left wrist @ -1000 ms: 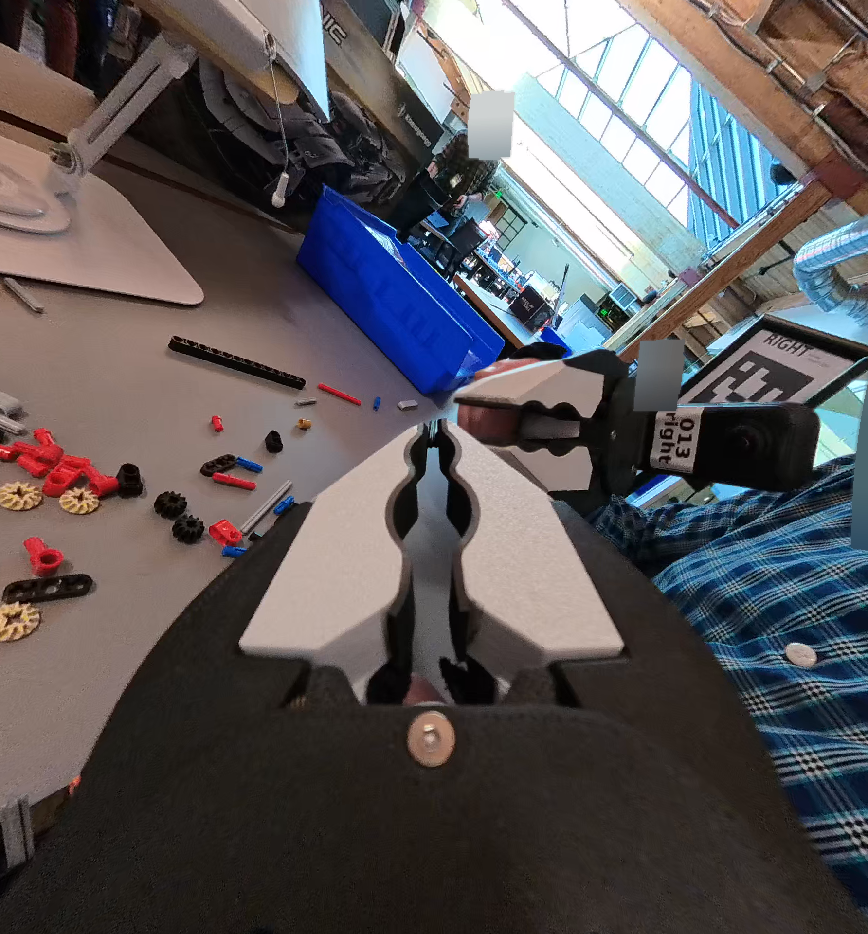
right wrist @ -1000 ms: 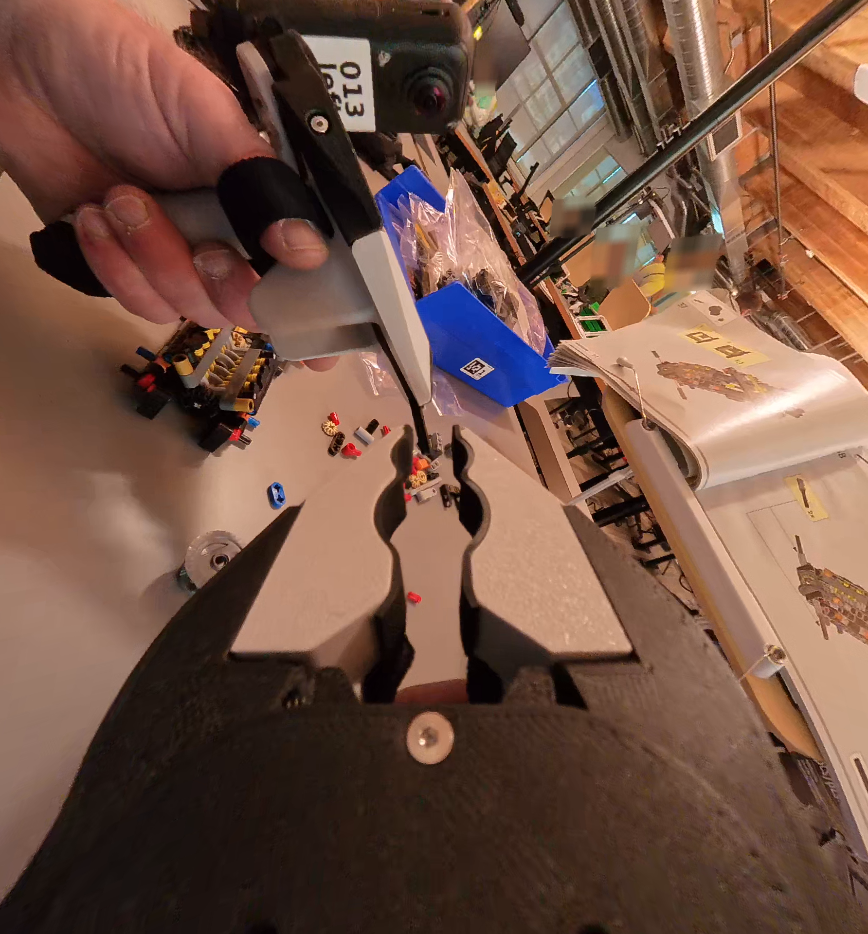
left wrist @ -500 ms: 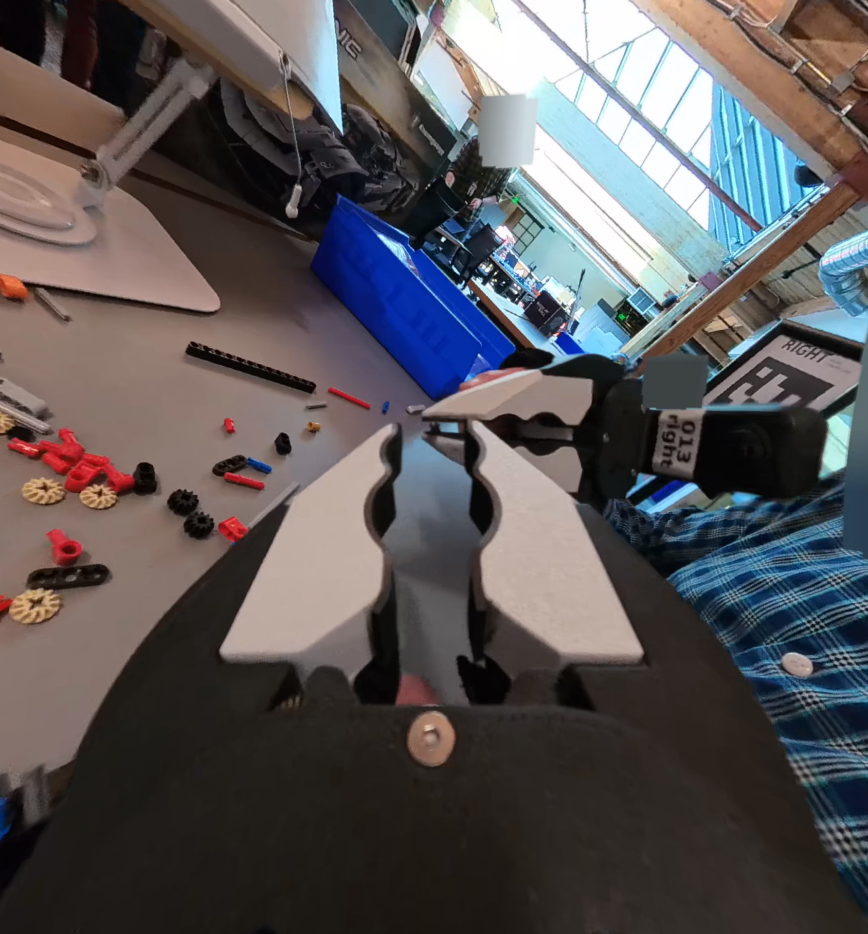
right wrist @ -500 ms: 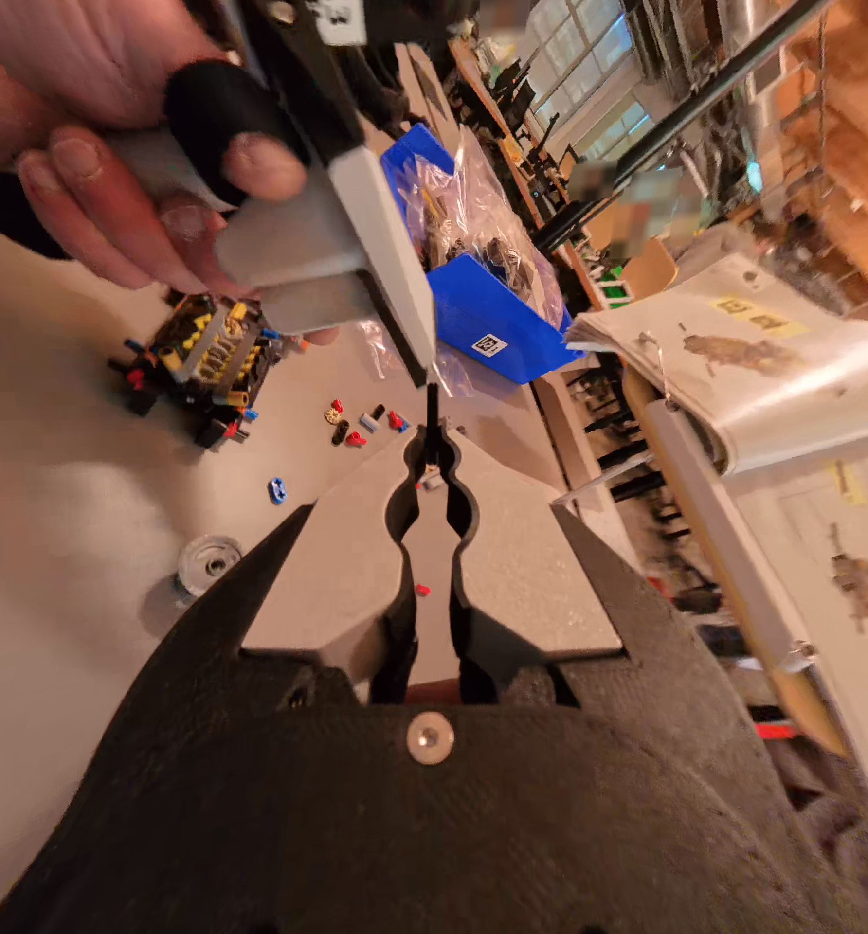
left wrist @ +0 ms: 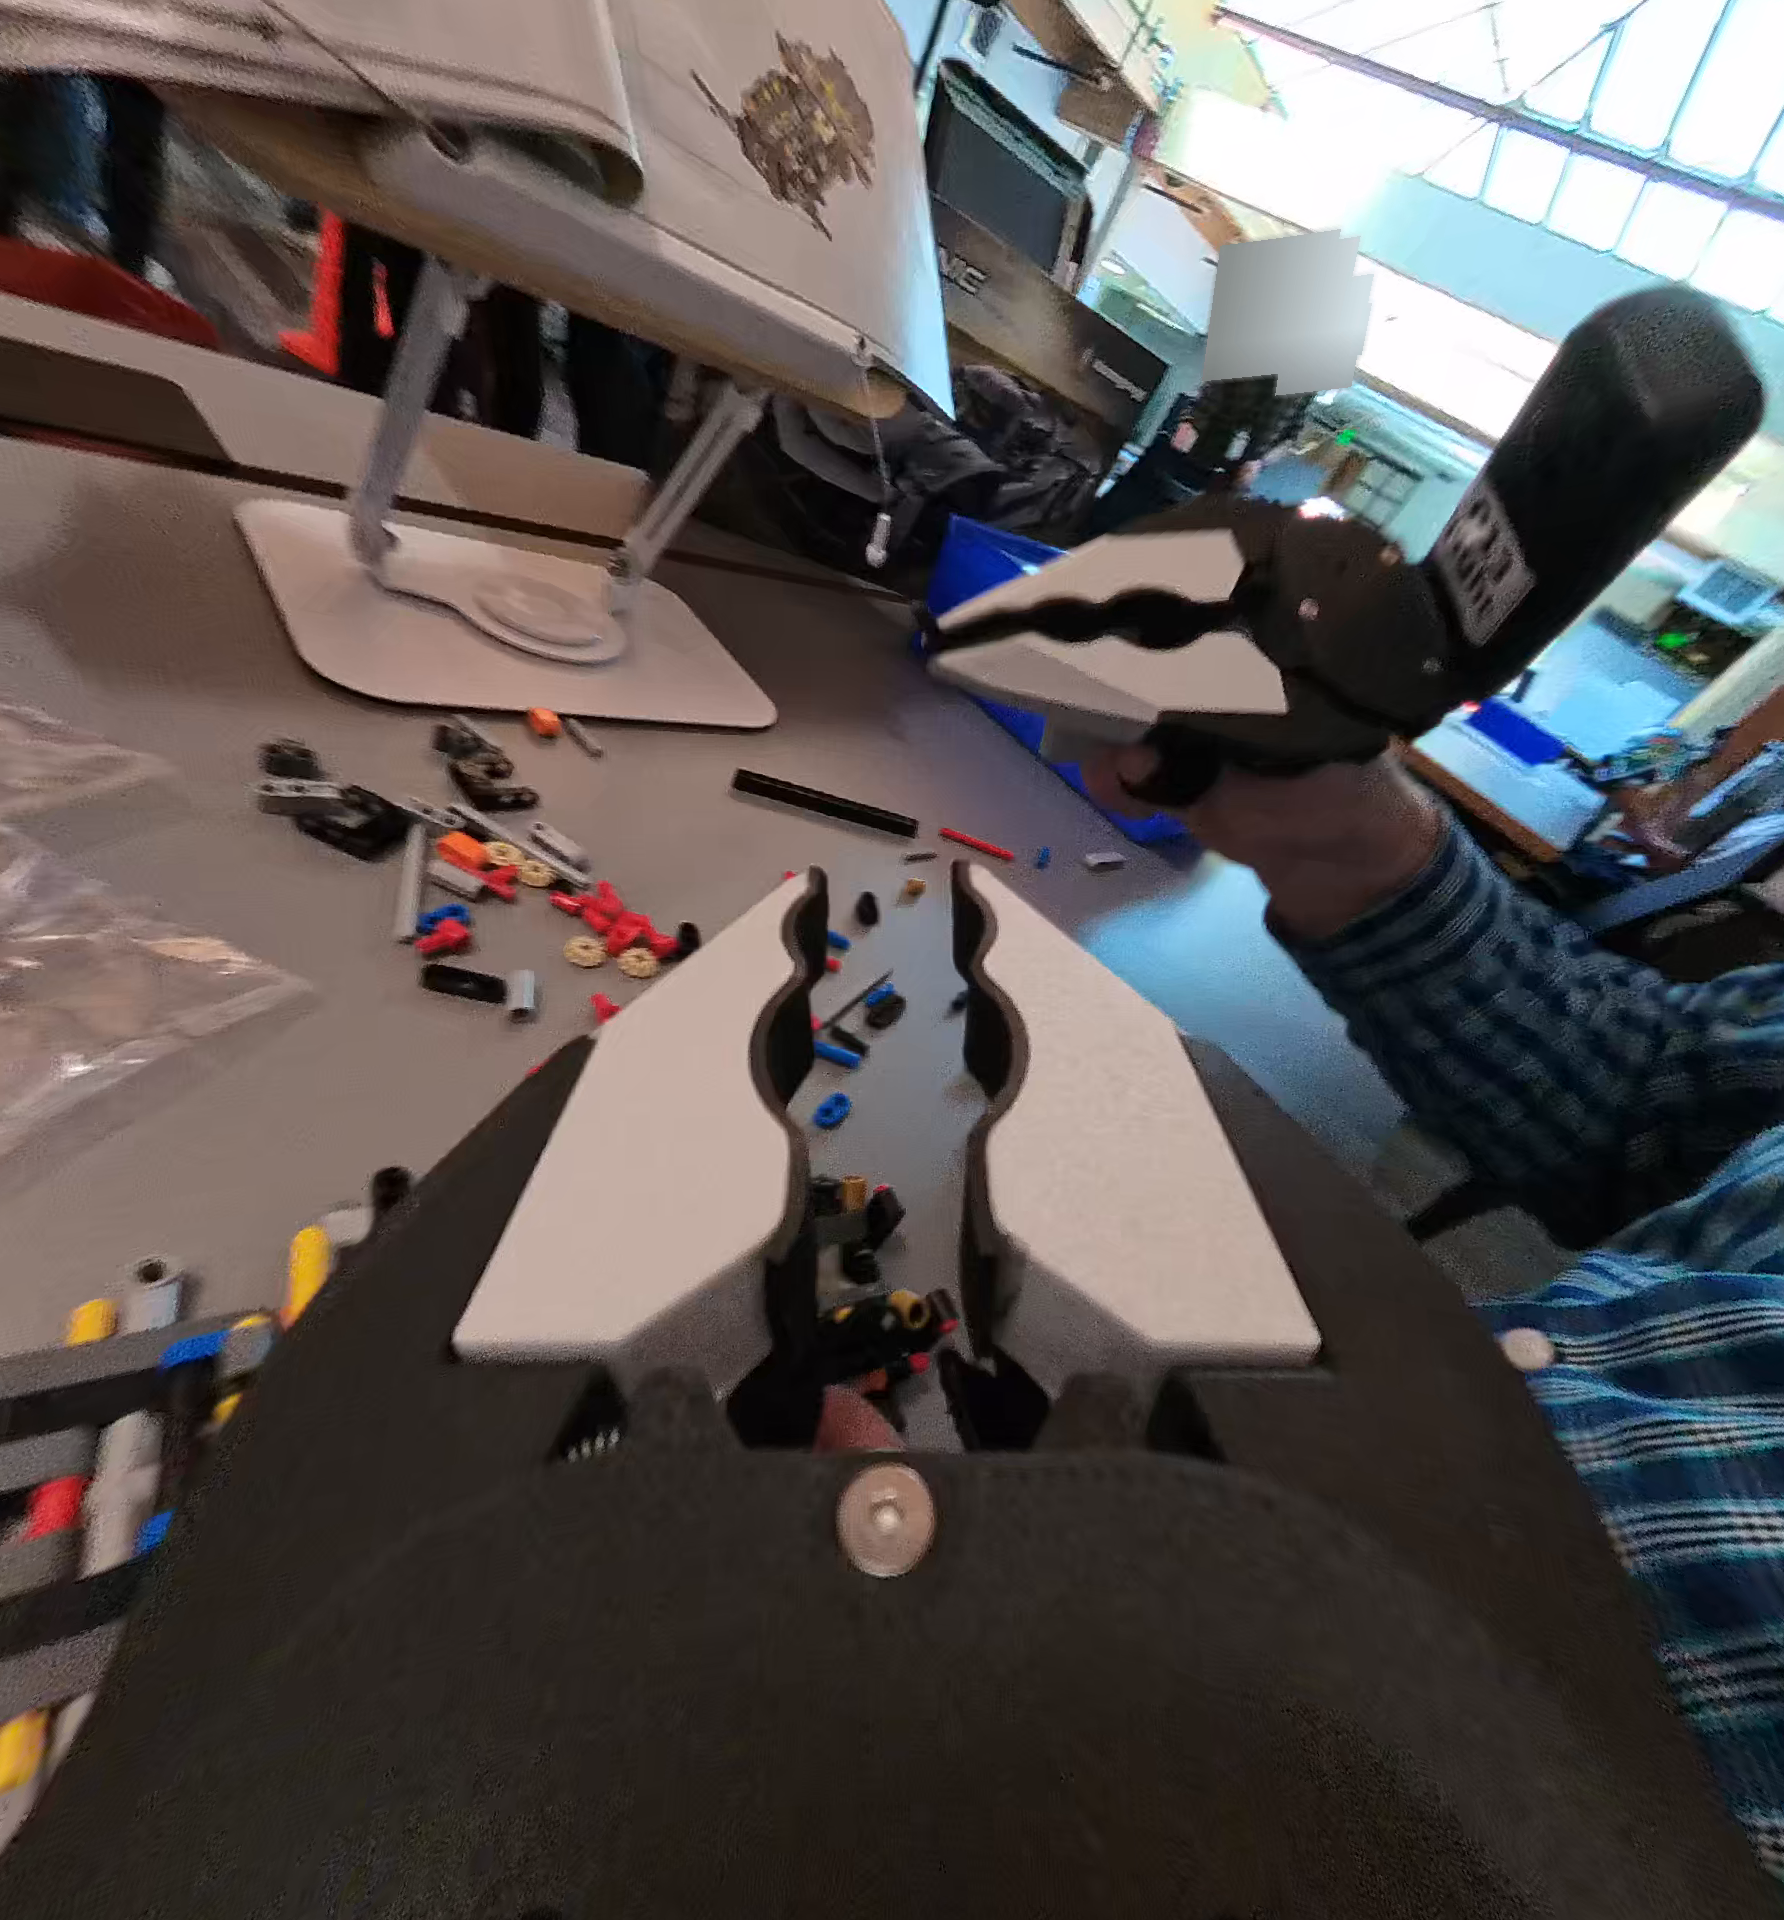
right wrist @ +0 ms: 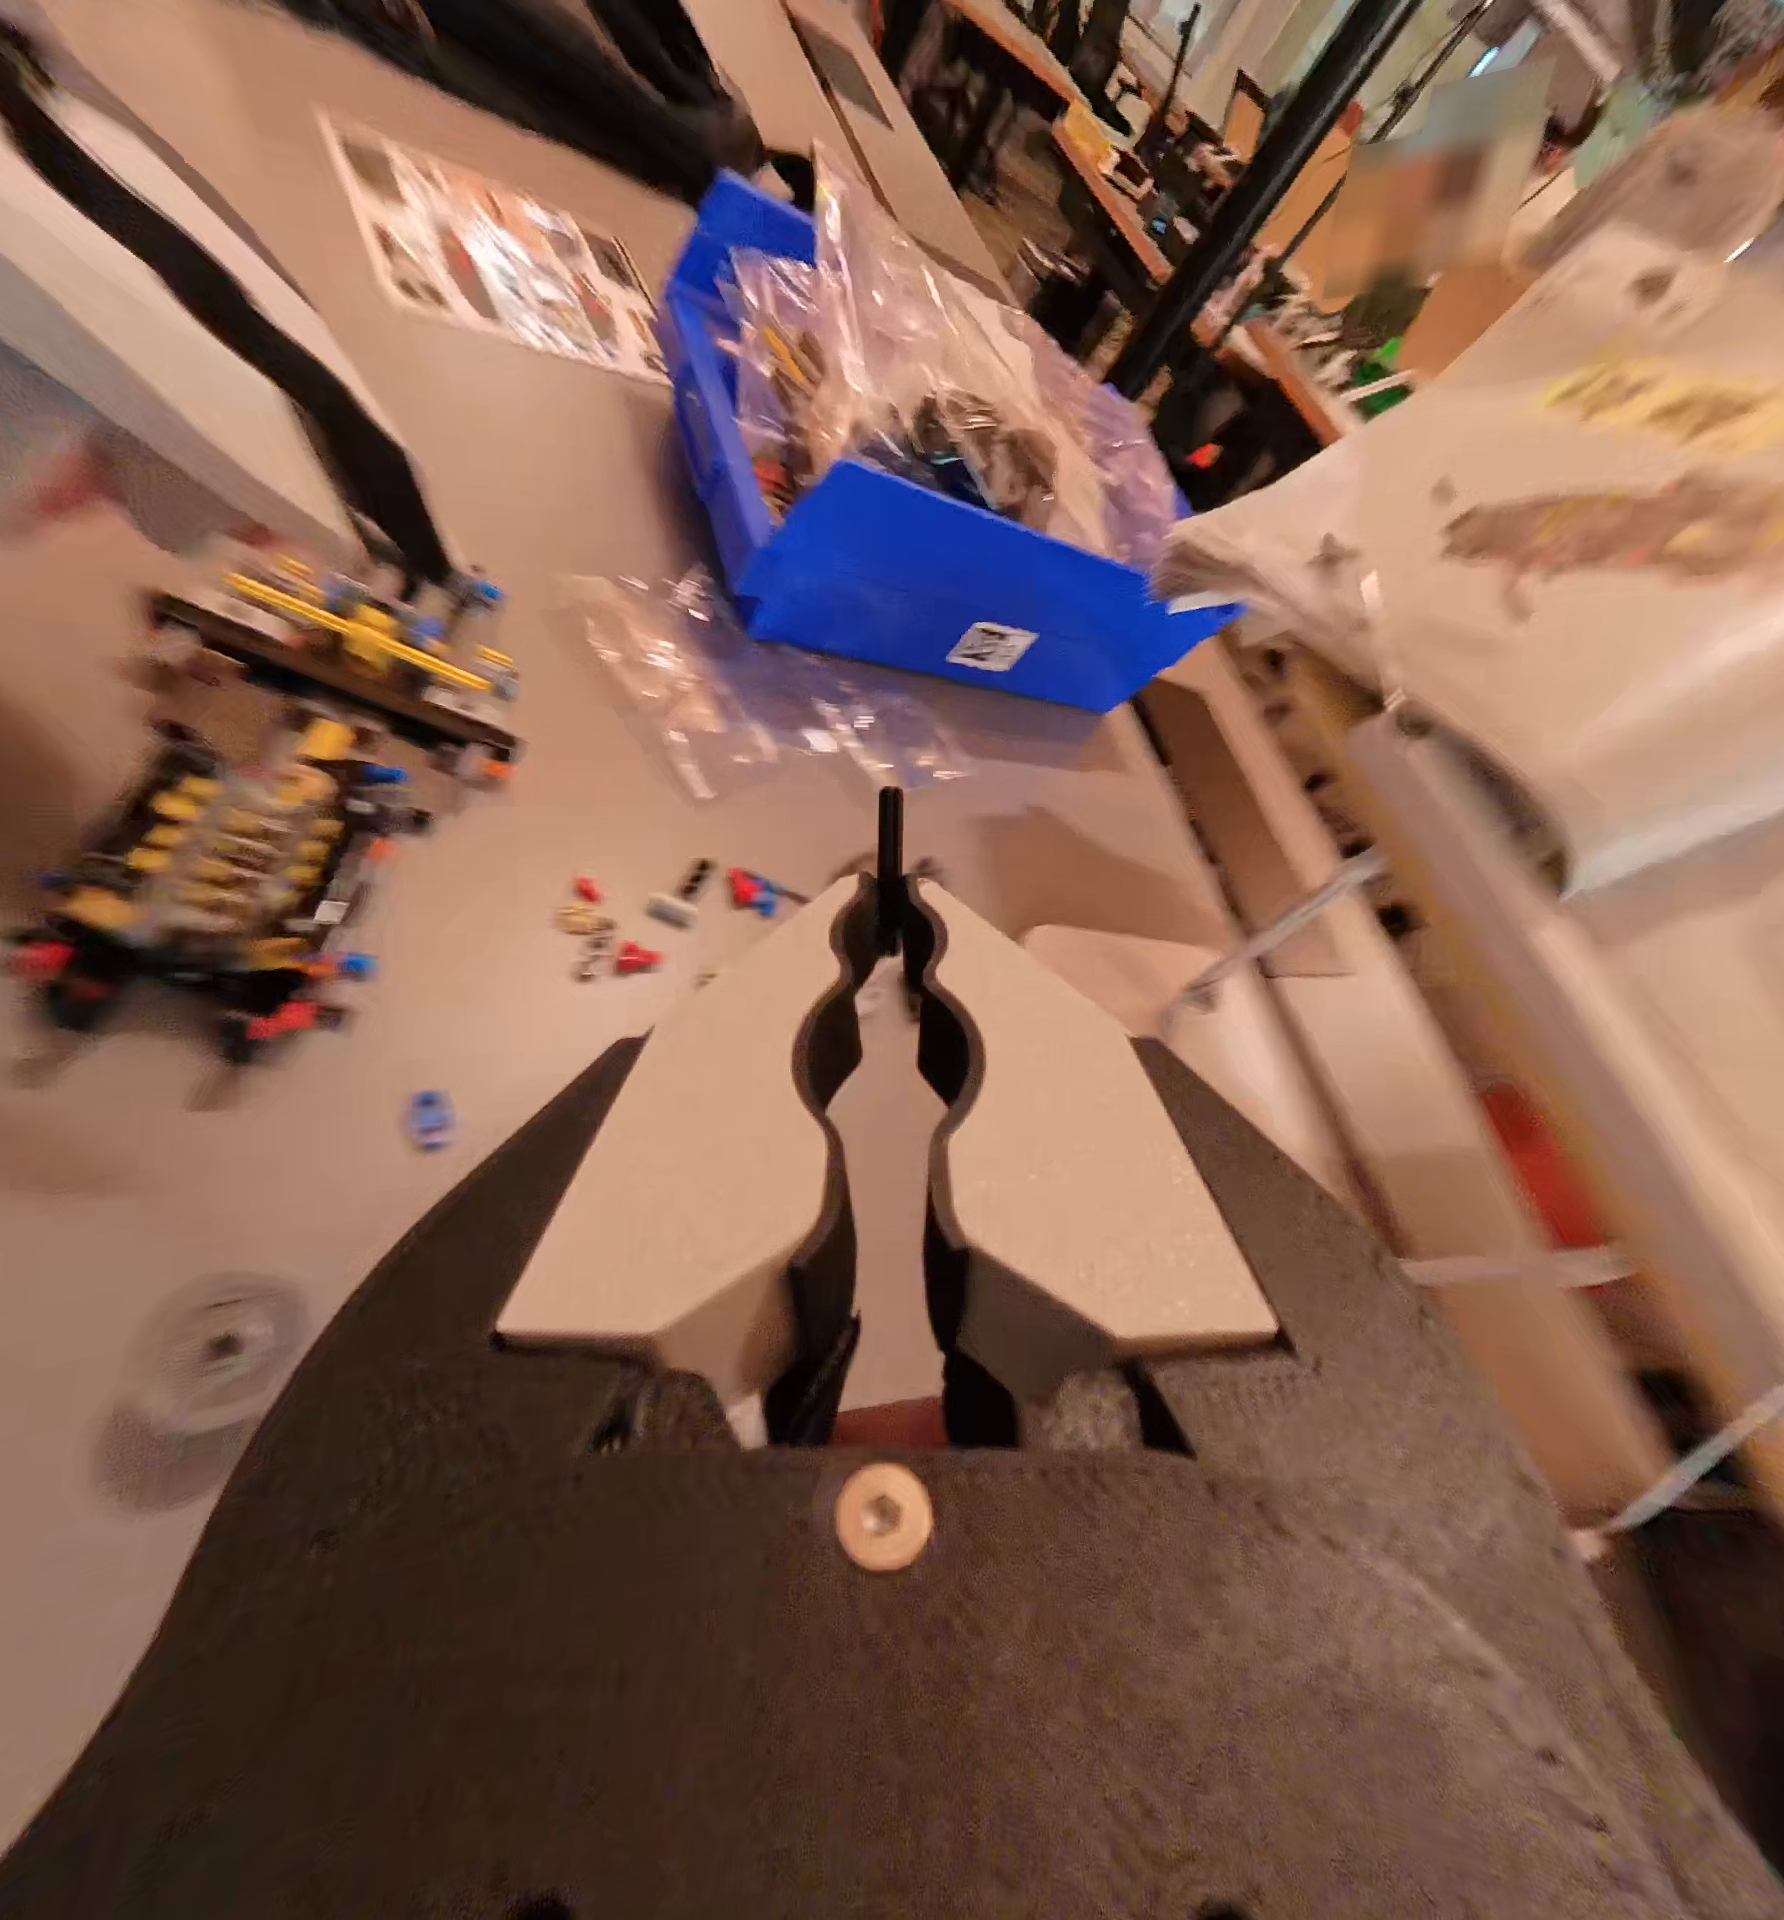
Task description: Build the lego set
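We are pinching a black rod (right wrist: 889, 847) in our right gripper (right wrist: 889, 883); our left gripper (left wrist: 888, 883) is spreading wide over scattered pieces (left wrist: 597, 925); the far blue bin (right wrist: 929, 603) is wearing a label.

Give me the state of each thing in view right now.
left tongs: open, empty
right tongs: shut on black axle
black axle: pinched at the tips, sticking out forward
blue bin: open-topped, stuffed with clear bags
instruction booklet: open on its stand
partly built model: on the table, untouched
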The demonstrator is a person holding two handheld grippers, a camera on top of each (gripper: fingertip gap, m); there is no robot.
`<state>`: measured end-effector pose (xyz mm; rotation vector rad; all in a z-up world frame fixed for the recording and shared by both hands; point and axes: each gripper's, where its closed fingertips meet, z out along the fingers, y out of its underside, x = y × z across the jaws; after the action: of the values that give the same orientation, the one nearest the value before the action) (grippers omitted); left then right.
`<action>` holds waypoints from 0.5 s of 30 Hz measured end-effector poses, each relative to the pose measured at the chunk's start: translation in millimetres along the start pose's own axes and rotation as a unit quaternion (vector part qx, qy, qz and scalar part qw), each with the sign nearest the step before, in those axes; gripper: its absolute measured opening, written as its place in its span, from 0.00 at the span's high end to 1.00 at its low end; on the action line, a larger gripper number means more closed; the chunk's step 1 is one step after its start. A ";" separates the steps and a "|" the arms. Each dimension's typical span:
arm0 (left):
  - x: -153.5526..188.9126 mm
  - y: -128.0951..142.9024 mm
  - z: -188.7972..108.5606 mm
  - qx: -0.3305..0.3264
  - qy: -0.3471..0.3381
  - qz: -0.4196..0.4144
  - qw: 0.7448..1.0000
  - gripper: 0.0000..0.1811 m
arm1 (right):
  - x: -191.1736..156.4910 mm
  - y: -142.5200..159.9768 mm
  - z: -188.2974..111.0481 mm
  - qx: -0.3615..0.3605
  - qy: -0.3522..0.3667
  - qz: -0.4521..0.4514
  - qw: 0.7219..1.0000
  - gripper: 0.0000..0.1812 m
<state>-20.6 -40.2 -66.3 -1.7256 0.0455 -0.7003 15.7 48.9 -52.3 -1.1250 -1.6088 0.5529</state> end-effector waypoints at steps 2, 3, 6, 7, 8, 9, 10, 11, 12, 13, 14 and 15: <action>-5.7 -4.2 -8.5 0.016 -0.017 0.015 1.000 0.89 | 20.5 -11.2 17.6 -0.032 0.047 -0.093 0.994 0.99; -10.0 -6.6 -12.2 0.025 -0.026 0.018 0.999 0.89 | 31.0 -18.1 28.6 -0.047 0.070 -0.138 0.987 0.99; -22.6 -10.3 -20.3 0.040 -0.049 0.034 0.997 0.90 | 59.7 -45.6 65.6 -0.070 0.143 -0.254 0.954 1.00; -26.2 -11.2 -22.2 0.045 -0.056 0.041 0.997 0.90 | 67.1 -52.8 79.6 -0.078 0.163 -0.288 0.940 1.00; -28.8 -11.9 -23.8 0.048 -0.061 0.048 0.996 0.90 | 72.9 -59.9 93.9 -0.083 0.180 -0.313 0.929 1.00; -31.8 -12.1 -25.3 0.050 -0.066 0.056 0.995 0.90 | 78.4 -66.5 108.2 -0.084 0.198 -0.336 0.917 1.00; -34.9 -12.1 -26.8 0.052 -0.072 0.064 0.994 0.90 | 83.5 -69.0 123.1 -0.091 0.211 -0.359 0.905 1.00; -37.3 -12.8 -28.6 0.054 -0.076 0.071 0.993 0.90 | 89.3 -68.9 136.7 -0.102 0.224 -0.375 0.894 1.00; -39.3 -13.9 -30.6 0.056 -0.079 0.077 0.992 0.90 | 93.9 -70.2 148.8 -0.104 0.236 -0.386 0.886 1.00; -41.8 -14.5 -32.5 0.058 -0.081 0.080 0.992 0.90 | 97.2 -71.6 159.9 -0.103 0.245 -0.397 0.878 0.99; -45.0 -14.9 -34.3 0.060 -0.084 0.081 0.991 0.90 | 101.6 -71.1 169.9 -0.106 0.256 -0.411 0.869 1.00; -48.3 -15.9 -36.0 0.063 -0.087 0.080 0.991 0.90 | 105.6 -69.4 179.7 -0.109 0.264 -0.423 0.860 1.00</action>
<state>-82.3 -48.3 -68.8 -1.6346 0.0179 -0.4244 -177.9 142.5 -7.2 -0.5345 -1.4939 -0.4944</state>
